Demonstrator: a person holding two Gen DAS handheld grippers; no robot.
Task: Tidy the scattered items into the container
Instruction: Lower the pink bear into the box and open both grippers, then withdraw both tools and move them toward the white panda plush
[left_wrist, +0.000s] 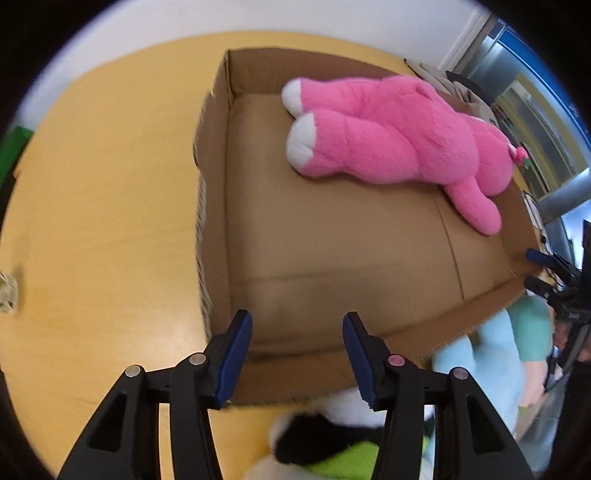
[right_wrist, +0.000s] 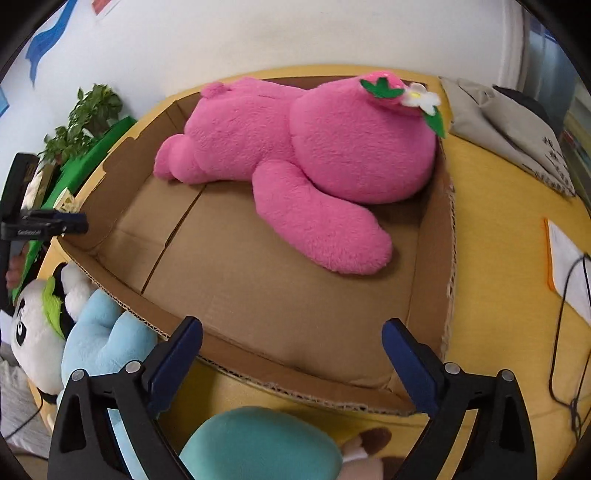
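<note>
An open cardboard box lies on the yellow table. A big pink plush lies inside it along the far side. My left gripper hangs open over the box's near corner, nothing between its fingers. My right gripper stands wide open over the box's near wall, also empty. Outside the box, by the near wall, lie a black-and-white panda plush with green trim, a light blue plush and a teal-topped plush.
A potted plant and a green board stand at the left beyond the box. A grey cloth bag, a white sheet with an orange edge and a black cable lie to the box's right.
</note>
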